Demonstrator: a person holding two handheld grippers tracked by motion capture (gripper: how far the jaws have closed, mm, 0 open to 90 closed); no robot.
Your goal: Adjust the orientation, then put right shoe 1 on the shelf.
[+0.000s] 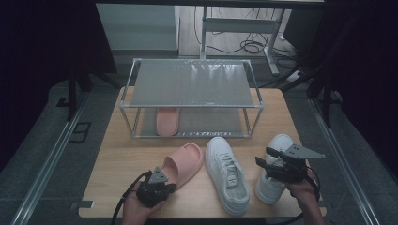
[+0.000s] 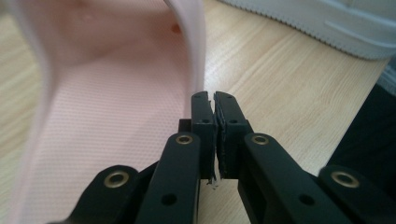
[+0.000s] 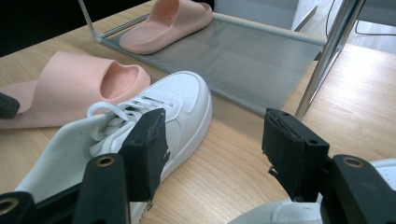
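Observation:
A pink slide [image 1: 185,161] [image 2: 102,93] lies on the wooden table [image 1: 131,154], toe toward the rack. My left gripper [image 1: 166,183] [image 2: 212,95] sits at its heel, jaws shut with nothing seen between the pads; the heel rim ends right at the left jaw's tip. A white sneaker [image 1: 228,176] [image 3: 154,107] lies beside the slide. A second white sneaker [image 1: 277,145] [image 3: 280,212] rests at the right. My right gripper [image 1: 265,160] [image 3: 215,140] hovers open just over it, holding nothing. The matching pink slide [image 1: 167,121] [image 3: 168,21] sits on the rack's lower shelf.
A two-tier metal shoe rack [image 1: 192,83] with mesh shelves stands at the table's far side; its top shelf is bare. One rack leg [image 3: 327,51] rises close ahead of the right gripper. Dark floor and cables lie beyond the table.

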